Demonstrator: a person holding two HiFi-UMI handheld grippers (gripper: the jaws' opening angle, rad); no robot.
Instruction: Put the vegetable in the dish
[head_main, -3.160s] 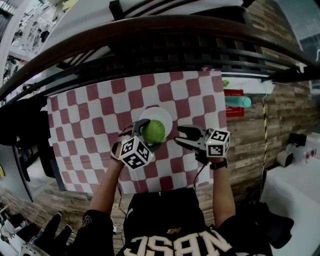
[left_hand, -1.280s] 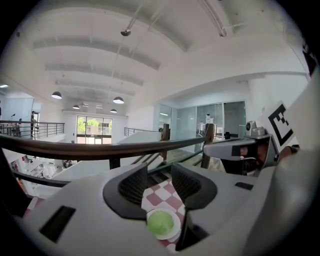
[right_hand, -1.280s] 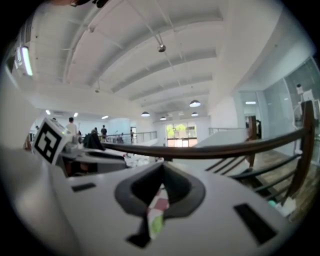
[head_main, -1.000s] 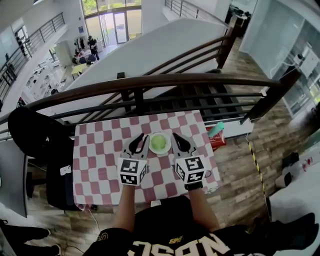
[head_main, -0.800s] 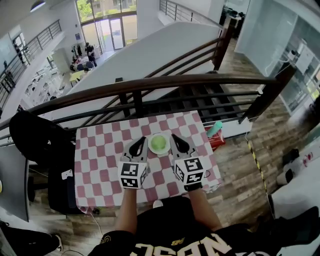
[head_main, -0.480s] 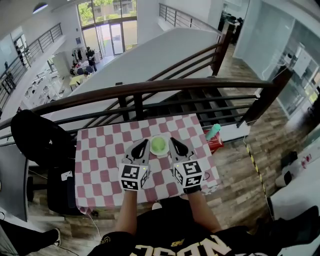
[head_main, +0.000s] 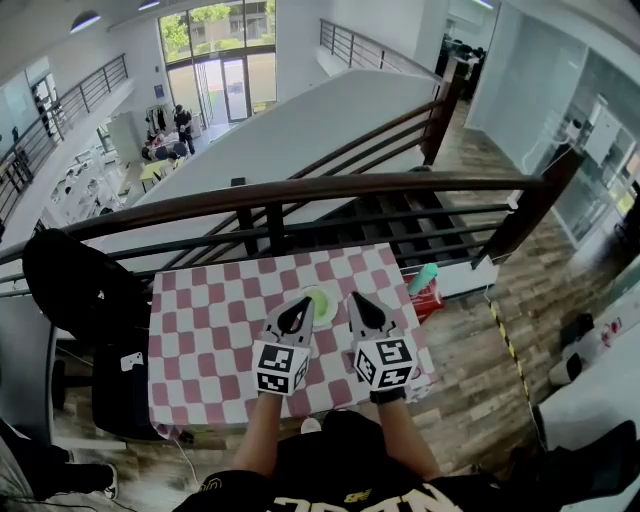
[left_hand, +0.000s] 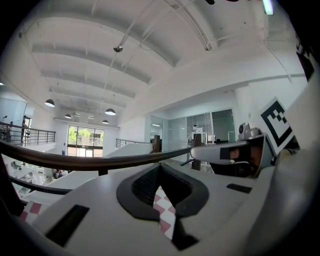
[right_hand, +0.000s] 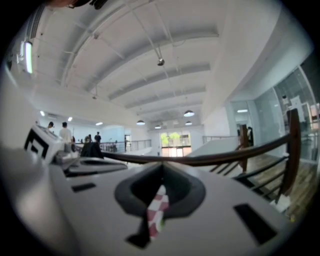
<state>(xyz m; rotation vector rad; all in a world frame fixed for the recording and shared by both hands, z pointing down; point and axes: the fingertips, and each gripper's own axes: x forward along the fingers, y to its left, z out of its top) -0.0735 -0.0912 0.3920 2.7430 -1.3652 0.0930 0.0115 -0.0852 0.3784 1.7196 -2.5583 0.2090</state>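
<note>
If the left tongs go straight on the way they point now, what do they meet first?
Probably the green vegetable in the dish, just beyond the shut left tongs; if they pass above it, the handrail.

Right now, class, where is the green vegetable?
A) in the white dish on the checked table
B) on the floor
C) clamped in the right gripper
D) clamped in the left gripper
A: the green vegetable sits in the white dish, while the left gripper and right gripper are shut and empty.
</note>
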